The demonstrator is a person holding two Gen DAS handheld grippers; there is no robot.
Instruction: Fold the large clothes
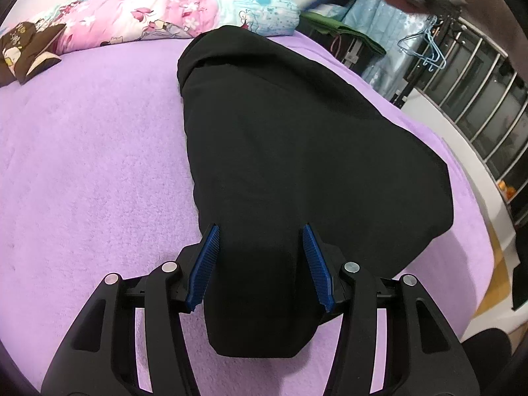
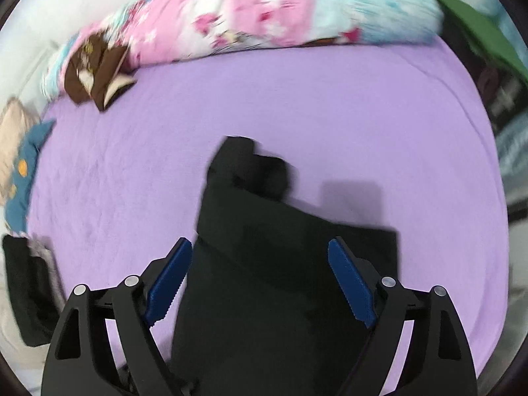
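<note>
Black garment (image 1: 297,138) lengthwise toward quilt (image 1: 171,16)

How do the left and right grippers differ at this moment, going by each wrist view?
The left gripper has its jaws narrower, close beside a ridge of the black garment; the right gripper has its jaws wide, clear of the cloth. The left view is sharp, the right blurred. Both have blue pads and point down over the purple bedspread.

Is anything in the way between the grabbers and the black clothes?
No. The black garment lies bare on the purple blanket. It sits right between the open left gripper jaws and under the open right gripper.
</note>
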